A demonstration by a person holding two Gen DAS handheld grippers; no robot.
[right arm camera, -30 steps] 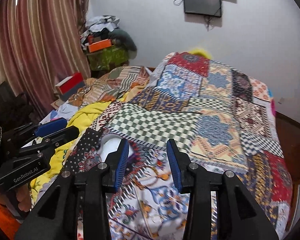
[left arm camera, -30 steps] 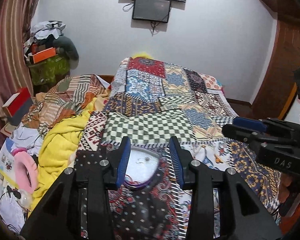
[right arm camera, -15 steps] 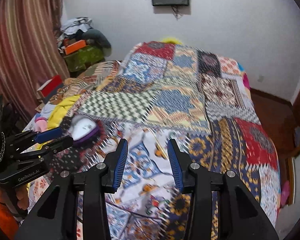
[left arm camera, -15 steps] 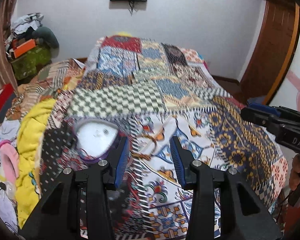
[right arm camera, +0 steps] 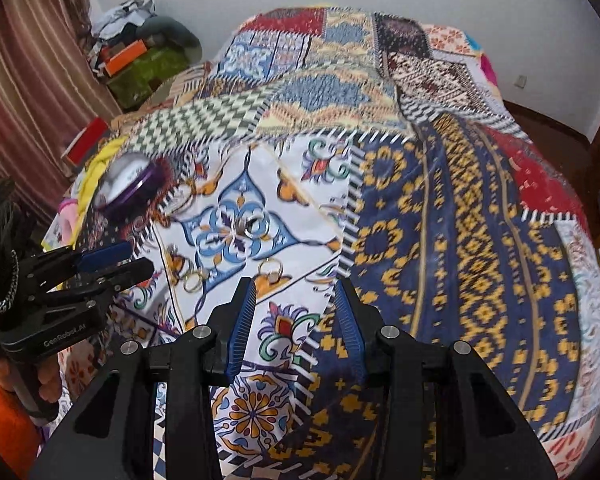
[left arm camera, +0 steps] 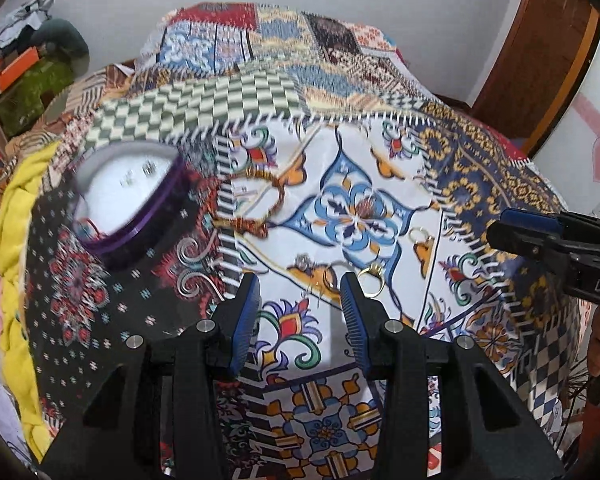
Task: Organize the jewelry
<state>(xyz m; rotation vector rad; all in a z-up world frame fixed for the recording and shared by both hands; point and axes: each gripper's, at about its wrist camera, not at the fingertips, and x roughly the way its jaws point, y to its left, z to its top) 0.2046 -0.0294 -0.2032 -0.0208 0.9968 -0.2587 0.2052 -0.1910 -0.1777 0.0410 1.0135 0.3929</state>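
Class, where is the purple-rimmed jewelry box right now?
The jewelry box sits on the bedspread, left in the left wrist view, beside the yellow blanket.

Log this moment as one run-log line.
left gripper: open, above gold rings | right gripper: open, holds nothing | round purple-rimmed white jewelry box: open, on patchwork bedspread | beaded bracelet: loose beside box

Items in purple box (left arm camera: 128,196) blurred, can't ID; rings (left arm camera: 370,276) smeared.
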